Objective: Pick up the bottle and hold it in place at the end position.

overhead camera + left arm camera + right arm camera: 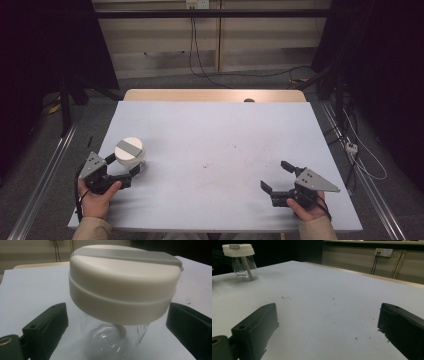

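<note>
The table [215, 145] is bare but for a jar [131, 154] standing upright near its left front, white lid [122, 287] on, clear body below. The left gripper [134, 169] has its jaws spread to either side of the jar, not visibly touching it, so the grasp looks about to begin, not made. The right gripper [276, 176] rests well apart, jaws wide, holding nothing

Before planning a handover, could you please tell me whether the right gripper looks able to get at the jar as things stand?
Probably yes: bare table lies between the open right gripper and the jar, though the left gripper already flanks the jar with its fingers.
</note>
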Action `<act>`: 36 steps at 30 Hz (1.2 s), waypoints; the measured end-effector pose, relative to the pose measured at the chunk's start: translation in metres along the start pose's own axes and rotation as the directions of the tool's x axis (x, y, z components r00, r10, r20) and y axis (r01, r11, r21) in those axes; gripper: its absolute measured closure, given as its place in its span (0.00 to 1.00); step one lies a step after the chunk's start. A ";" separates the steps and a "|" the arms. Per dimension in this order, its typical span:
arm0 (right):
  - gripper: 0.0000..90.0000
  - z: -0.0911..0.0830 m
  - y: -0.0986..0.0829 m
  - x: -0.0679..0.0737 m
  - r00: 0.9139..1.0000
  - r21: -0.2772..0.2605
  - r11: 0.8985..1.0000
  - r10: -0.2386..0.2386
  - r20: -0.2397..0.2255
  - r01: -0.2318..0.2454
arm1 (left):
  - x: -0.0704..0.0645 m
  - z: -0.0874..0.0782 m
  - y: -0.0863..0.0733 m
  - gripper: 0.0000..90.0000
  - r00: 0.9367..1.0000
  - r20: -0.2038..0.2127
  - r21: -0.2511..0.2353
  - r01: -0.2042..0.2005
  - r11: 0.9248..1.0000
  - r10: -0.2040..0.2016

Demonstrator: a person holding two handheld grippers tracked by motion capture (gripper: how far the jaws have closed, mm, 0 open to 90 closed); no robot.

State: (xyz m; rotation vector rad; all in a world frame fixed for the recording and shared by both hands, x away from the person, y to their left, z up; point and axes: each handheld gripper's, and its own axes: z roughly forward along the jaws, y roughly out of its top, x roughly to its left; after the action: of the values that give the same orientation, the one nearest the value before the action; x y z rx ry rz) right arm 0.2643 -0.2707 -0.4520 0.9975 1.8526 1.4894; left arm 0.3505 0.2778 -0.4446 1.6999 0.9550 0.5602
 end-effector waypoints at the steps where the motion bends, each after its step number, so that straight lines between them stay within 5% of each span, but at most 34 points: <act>1: 0.03 0.000 0.000 0.000 1.000 0.000 1.000 0.000 0.000 0.000 | 0.000 0.001 0.000 0.04 1.000 -0.002 0.005 -0.008 1.000 0.008; 36: 0.03 0.001 0.001 0.002 1.000 0.000 1.000 -0.014 -0.013 0.014 | 0.001 0.033 0.003 0.05 1.000 -0.024 0.017 -0.014 1.000 0.014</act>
State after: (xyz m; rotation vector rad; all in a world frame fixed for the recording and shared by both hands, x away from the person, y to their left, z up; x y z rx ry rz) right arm 0.2644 -0.2687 -0.4517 0.9755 1.8654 1.4912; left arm 0.3771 0.2598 -0.4528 1.7193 0.9685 0.5847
